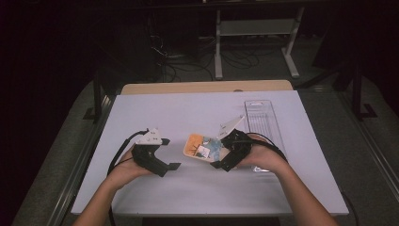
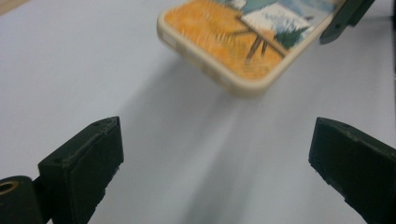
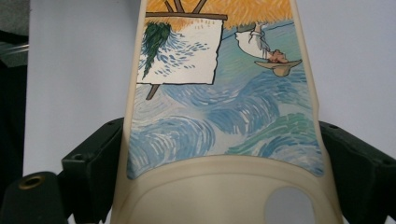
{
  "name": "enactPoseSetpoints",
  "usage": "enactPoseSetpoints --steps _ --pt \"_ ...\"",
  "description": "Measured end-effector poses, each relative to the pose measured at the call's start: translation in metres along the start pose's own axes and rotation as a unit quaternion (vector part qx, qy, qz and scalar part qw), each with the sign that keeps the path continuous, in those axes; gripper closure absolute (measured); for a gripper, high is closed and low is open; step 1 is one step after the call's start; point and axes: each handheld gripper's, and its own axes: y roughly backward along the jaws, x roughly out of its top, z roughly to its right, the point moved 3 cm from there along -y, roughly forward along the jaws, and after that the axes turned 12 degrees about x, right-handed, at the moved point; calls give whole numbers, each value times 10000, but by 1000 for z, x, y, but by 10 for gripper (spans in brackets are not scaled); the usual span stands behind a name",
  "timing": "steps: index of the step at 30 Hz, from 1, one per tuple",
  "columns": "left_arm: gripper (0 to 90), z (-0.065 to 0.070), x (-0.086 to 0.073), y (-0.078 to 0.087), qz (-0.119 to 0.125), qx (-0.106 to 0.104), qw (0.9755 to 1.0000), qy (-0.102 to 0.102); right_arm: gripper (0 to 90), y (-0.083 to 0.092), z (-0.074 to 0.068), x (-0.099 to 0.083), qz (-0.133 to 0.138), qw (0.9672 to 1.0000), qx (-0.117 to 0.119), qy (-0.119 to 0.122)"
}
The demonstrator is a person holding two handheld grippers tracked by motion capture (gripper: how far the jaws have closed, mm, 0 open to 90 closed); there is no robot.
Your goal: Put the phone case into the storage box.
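A cream phone case (image 1: 201, 147) printed with an orange and blue painting is held near the middle of the white table top (image 1: 188, 110). My right gripper (image 1: 221, 153) is shut on its right end. In the right gripper view the case (image 3: 219, 107) runs upward between the two jaws, which press on its long edges, and my right gripper (image 3: 224, 154) grips it near the camera cut-out. In the left gripper view the case (image 2: 233, 42) hangs tilted above the table with a shadow under it. My left gripper (image 2: 217, 158) is open and empty, short of the case. In the high view my left gripper (image 1: 170, 153) points right toward it.
A clear plastic tray (image 1: 261, 117) lies lengthwise on the right part of the table, just behind my right hand. A strip of wooden table edge (image 1: 207, 87) shows at the back. Dark floor, cables and a white desk frame (image 1: 256, 28) lie beyond.
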Motion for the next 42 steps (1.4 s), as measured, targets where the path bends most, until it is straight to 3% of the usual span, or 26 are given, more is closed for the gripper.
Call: enactPoseSetpoints --steps 3,7,10,18,25,31,33,34,35,39,42 --pt "27 5 -8 -1 -2 242 9997 -29 99 0 3 -1 2 9999 -48 -123" --pt "26 9 -14 -4 30 414 9989 224 99 0 5 -4 42 9995 -90 -301" --pt "21 11 -15 -8 28 406 9986 342 99 0 4 -5 63 9985 -86 -545" --pt "22 12 -15 -12 100 436 9982 394 98 -4 3 -5 128 9974 -73 -700" --pt "23 16 -15 -15 107 564 9981 208 99 -4 4 -6 155 9970 -73 -751" --pt "24 21 -15 -16 150 645 9978 -79 99 -6 4 -7 127 9973 -63 -725" --pt "24 22 -14 -16 145 689 9972 -259 98 -7 4 -7 126 9973 -58 -719" --pt "24 24 -14 -16 189 686 9973 -207 98 -7 4 -7 124 9973 -48 -725" --pt "24 24 -14 -16 195 684 9971 -285 98 -7 4 -7 119 9972 -42 -731" --pt "24 27 -13 -16 305 805 9956 -372 98 -8 5 -8 100 9969 -32 -775" --pt "24 26 -13 -14 301 927 9935 -588 98 -8 5 -8 101 9969 -43 -785"
